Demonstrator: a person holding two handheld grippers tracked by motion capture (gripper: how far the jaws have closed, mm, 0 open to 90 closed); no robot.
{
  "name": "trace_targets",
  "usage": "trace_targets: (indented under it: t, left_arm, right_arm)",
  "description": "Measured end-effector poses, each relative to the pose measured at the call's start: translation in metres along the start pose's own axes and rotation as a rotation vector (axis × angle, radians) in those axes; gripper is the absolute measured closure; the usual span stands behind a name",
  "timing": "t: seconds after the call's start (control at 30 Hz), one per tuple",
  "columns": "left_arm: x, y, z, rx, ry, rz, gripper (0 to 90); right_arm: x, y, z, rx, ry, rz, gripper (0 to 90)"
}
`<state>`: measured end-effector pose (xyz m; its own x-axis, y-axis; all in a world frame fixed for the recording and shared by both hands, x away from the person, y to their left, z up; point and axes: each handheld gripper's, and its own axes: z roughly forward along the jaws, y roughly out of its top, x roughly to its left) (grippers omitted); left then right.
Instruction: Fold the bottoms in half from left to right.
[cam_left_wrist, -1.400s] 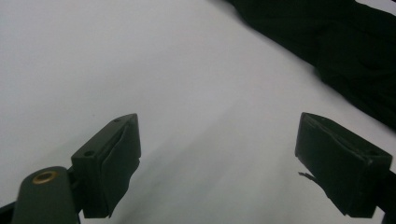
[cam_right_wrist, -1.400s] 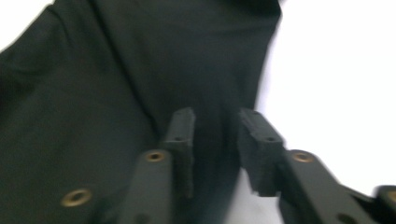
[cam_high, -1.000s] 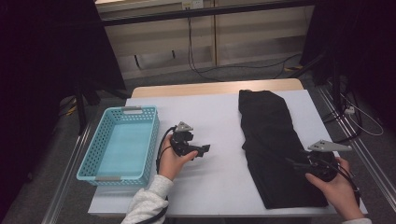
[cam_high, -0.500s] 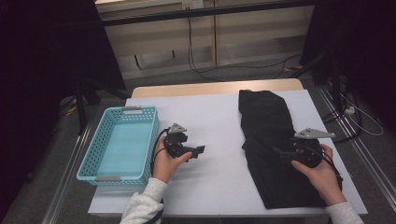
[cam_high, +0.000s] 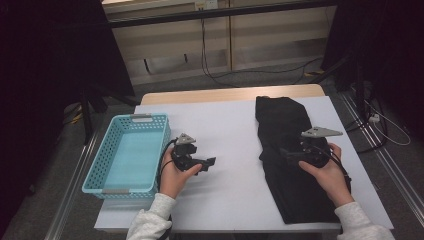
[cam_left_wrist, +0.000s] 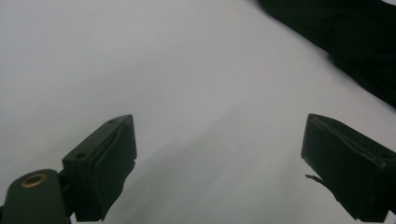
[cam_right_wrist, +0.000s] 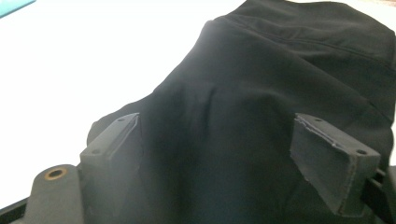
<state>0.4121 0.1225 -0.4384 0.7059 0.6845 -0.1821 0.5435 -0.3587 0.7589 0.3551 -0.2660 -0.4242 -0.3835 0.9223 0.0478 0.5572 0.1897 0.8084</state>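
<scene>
A black folded garment (cam_high: 285, 125) lies lengthwise on the right half of the white table (cam_high: 230, 120). My right gripper (cam_high: 289, 153) hovers over the garment's middle, pointing left. Its jaws have just been opening and stand wide apart. In the right gripper view the black cloth (cam_right_wrist: 280, 70) lies below and between the jaws of my right gripper (cam_right_wrist: 233, 158), and the pads do not press on it. My left gripper (cam_high: 207, 162) is held over bare table, pointing right. In the left gripper view my left gripper (cam_left_wrist: 219, 172) is open with nothing between its jaws, and the garment's edge (cam_left_wrist: 355, 42) shows at the top right.
A teal plastic basket (cam_high: 107, 165) with nothing in it stands at the table's left edge. Beyond the table's far edge are the floor, cables and a low wall. A metal rail runs along the floor to the right of the table.
My right hand has moved left and away from me, from the garment's right edge to over its middle, with the jaws spreading. The left hand has barely shifted.
</scene>
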Motion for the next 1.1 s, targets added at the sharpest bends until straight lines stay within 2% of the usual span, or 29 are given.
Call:
trace_targets:
  t: [0.17,0.5,0.83,1.1]
  left_arm:
    - [0.0,-0.001,-0.003,0.004,0.002,0.004,9.9]
    - [-0.001,-0.005,-0.007,0.022,0.007,0.009,9.3]
    - [0.001,-0.01,-0.013,0.023,0.02,0.0,9.2]
    - [0.002,-0.014,-0.018,0.026,0.025,-0.002,9.2]
  right_arm:
    - [0.003,0.002,0.008,0.014,-0.011,-0.018,16.9]
    - [0.001,0.009,0.015,-0.029,-0.033,0.014,14.5]
    - [0.011,0.021,0.033,-0.005,-0.014,-0.006,14.7]
    - [0.024,0.029,0.05,-0.017,0.035,-0.014,16.0]
